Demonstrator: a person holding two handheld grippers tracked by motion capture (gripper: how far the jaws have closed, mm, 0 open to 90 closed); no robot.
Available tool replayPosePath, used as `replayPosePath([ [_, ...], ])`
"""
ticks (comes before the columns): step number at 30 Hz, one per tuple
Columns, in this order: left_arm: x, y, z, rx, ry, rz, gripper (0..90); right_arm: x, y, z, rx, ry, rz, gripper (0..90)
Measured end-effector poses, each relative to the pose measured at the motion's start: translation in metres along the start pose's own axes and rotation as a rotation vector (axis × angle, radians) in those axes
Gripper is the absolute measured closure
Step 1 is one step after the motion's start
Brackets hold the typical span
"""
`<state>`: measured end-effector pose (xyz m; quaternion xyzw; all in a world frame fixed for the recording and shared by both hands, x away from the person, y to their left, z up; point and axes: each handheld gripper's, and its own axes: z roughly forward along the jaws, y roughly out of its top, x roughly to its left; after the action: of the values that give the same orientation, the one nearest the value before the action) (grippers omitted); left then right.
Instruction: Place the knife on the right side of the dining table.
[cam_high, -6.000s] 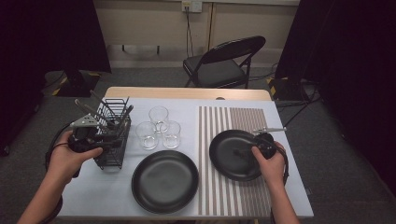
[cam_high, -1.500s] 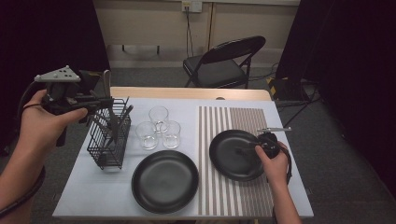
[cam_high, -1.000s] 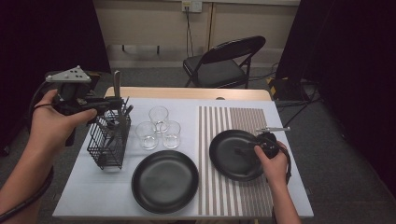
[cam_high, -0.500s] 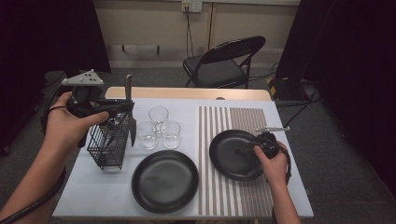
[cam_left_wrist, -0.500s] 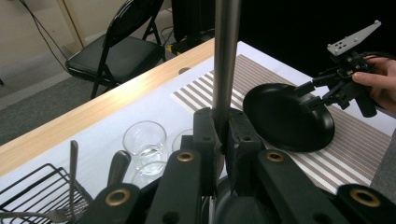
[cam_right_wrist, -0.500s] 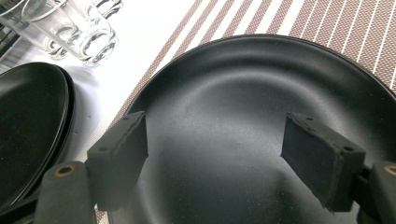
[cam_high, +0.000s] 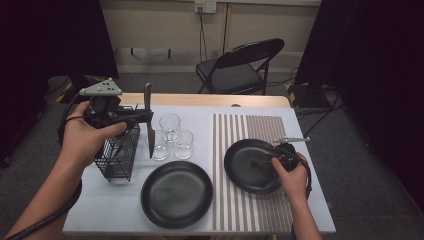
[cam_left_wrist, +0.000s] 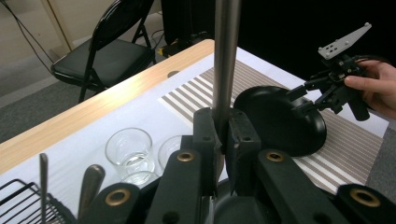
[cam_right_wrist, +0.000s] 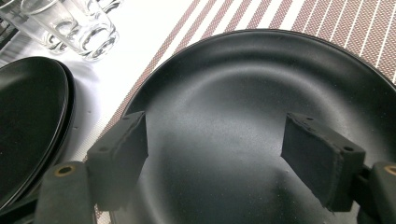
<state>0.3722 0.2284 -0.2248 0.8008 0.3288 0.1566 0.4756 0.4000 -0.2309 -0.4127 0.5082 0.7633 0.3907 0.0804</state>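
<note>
My left gripper (cam_high: 145, 118) is shut on a table knife (cam_high: 150, 141), gripped at the middle. The knife hangs upright, blade down, above the gap between the wire cutlery rack (cam_high: 120, 156) and the glasses (cam_high: 170, 125). In the left gripper view the steel handle (cam_left_wrist: 226, 56) rises from between the closed pads of the left gripper (cam_left_wrist: 223, 135). My right gripper (cam_high: 260, 163) rests low over the black plate (cam_high: 242, 175) on the striped mat (cam_high: 250, 130). In the right gripper view the right gripper (cam_right_wrist: 215, 154) stands open, with only the plate (cam_right_wrist: 243, 93) between its fingers.
A second black plate (cam_high: 176, 194) lies near the front edge, left of the mat. Three clear glasses stand beside the rack, which holds more cutlery (cam_left_wrist: 88, 186). A small metal utensil (cam_high: 295, 140) lies at the mat's right edge. A folding chair (cam_high: 235, 70) stands behind the table.
My left hand has carried the knife from above the rack's left side rightward and slightly down toward the glasses. The right hand has stayed on the plate.
</note>
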Motion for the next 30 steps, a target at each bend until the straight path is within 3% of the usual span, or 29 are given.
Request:
replayPosePath([
  [24,-0.008,-0.007,0.046,0.031,-0.070,-0.014,83.6,0.005,-0.006,-0.006,0.005,-0.008,-0.015,21.8],
  [30,-0.011,-0.010,0.054,0.020,-0.083,-0.020,83.6,0.007,-0.005,-0.003,0.008,0.003,-0.024,21.8],
])
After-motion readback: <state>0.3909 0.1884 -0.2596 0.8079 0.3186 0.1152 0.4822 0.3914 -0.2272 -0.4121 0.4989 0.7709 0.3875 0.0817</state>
